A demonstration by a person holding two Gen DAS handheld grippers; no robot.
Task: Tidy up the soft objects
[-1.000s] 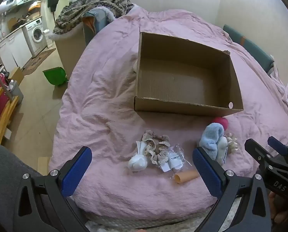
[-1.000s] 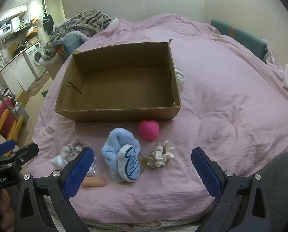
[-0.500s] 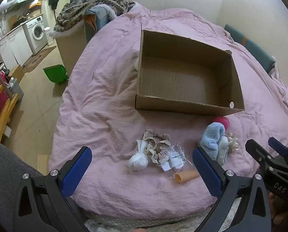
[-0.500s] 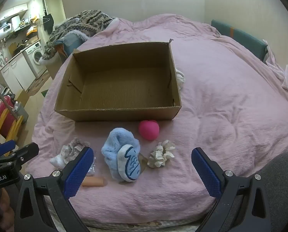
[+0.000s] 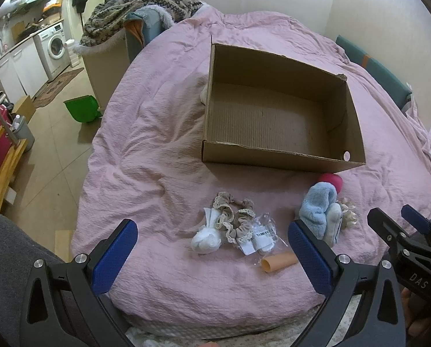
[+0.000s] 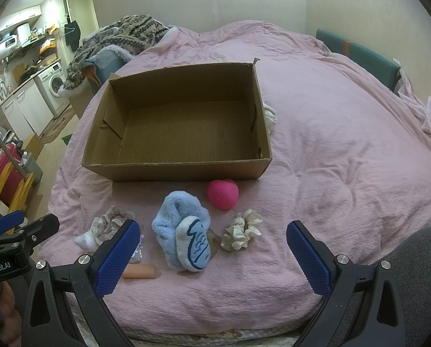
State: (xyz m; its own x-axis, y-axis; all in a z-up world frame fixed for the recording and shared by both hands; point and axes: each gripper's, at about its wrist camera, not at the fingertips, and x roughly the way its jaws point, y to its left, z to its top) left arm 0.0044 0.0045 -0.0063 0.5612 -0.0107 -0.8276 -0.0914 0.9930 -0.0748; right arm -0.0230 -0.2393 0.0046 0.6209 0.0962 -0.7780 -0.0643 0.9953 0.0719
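1. Your white cloth (image 6: 270,117) lies mostly hidden behind the cardboard box (image 6: 175,170).
2. Your left finger (image 6: 114,260) covers the clear packet (image 5: 263,235) in the right wrist view.
3. The packet's label print is too small to read.

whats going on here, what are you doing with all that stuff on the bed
A person holds a pair of tongs in each hand, and both the left tongs and right tongs hover open and empty near the bed's edge. The cardboard box on the pink duvet has nothing in it yet. The soft things lie in front of it: a blue fuzzy slipper, pink ball, cream scrunchie, beige scrunchie and white sock bundle.
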